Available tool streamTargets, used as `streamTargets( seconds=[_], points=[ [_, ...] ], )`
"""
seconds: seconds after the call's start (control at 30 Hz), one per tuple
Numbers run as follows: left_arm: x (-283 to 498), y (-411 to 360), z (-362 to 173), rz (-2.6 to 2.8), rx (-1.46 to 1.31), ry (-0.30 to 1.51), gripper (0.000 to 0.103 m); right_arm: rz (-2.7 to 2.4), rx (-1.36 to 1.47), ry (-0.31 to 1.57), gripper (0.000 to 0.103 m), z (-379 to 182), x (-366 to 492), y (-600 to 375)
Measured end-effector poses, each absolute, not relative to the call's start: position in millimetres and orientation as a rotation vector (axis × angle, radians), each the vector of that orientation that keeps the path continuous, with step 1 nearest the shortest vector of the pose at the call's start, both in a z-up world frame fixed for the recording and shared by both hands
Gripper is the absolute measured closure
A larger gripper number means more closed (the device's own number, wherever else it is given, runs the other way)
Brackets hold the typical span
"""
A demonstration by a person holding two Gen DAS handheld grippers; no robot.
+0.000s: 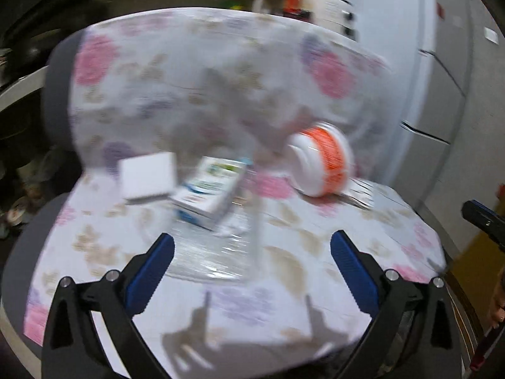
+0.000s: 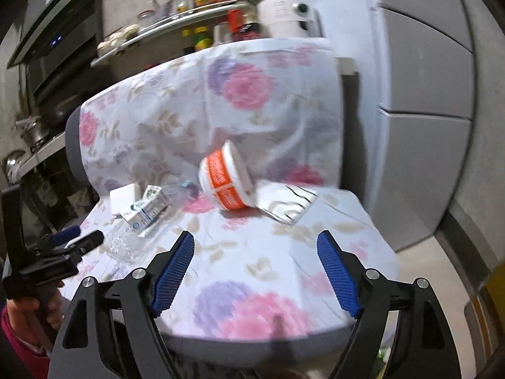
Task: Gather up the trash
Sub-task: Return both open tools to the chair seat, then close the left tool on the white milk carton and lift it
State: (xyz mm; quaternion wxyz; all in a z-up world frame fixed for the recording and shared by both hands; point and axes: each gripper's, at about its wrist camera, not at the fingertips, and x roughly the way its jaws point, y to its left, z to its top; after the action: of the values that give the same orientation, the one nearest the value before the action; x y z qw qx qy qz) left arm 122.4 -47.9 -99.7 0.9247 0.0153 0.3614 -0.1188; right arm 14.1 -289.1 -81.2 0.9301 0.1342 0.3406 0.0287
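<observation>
Several pieces of trash lie on a chair seat under a floral cloth (image 1: 300, 278). An orange-and-white cup (image 1: 325, 161) (image 2: 227, 180) lies on its side against the backrest. Left of it are a blue-and-white carton (image 1: 208, 192) (image 2: 148, 208) and a small white box (image 1: 148, 173) (image 2: 124, 200). A clear crushed plastic bottle (image 1: 214, 252) (image 2: 123, 240) lies in front of the carton. A silvery wrapper (image 2: 290, 205) is to the right of the cup. My left gripper (image 1: 252, 240) hovers open just short of the bottle, nothing between its fingers. My right gripper (image 2: 255, 237) is open over bare cloth.
Behind the chair is a metal shelf (image 2: 176, 19) with bottles and jars, and a white appliance (image 2: 287, 15). Grey cabinet doors (image 2: 426, 94) stand to the right, a stove area (image 2: 47, 126) to the left. A hand (image 2: 19, 312) holds the left gripper's handle.
</observation>
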Motion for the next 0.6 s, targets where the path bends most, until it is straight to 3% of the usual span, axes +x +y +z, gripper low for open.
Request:
streamTargets(
  seconds=[0.6],
  points=[
    [245, -17, -165, -0.21, 0.069, 0.97, 0.007, 0.118, 0.285, 0.701, 0.022, -99, 86, -252]
  ],
)
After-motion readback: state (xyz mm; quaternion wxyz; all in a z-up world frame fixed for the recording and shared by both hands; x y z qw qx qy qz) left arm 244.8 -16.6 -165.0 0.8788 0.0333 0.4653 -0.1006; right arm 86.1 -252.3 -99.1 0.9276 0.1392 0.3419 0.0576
